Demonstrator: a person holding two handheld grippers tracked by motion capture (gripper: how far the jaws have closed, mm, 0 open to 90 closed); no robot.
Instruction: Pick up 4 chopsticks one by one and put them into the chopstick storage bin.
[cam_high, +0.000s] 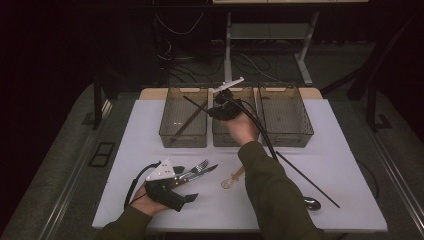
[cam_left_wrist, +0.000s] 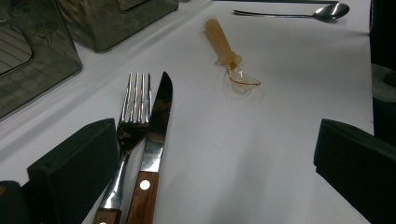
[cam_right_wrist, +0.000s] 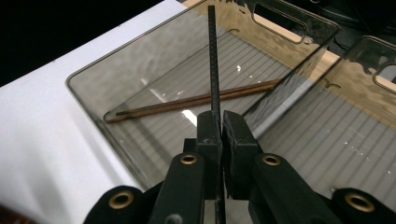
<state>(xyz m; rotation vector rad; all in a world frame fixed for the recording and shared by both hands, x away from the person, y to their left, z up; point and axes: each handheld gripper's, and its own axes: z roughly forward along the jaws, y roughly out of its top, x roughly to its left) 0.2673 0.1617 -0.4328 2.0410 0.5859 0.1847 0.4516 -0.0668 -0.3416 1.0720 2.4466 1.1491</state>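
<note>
One black chopstick (cam_right_wrist: 213, 60) pinched in right tool (cam_right_wrist: 221, 122), seemingly over left bin (cam_right_wrist: 88, 79).

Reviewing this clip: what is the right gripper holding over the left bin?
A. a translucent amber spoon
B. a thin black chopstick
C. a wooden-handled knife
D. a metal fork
B. In the right gripper view the right gripper is shut on a thin black chopstick that points out over the left bin, where a brown chopstick already lies.
</note>
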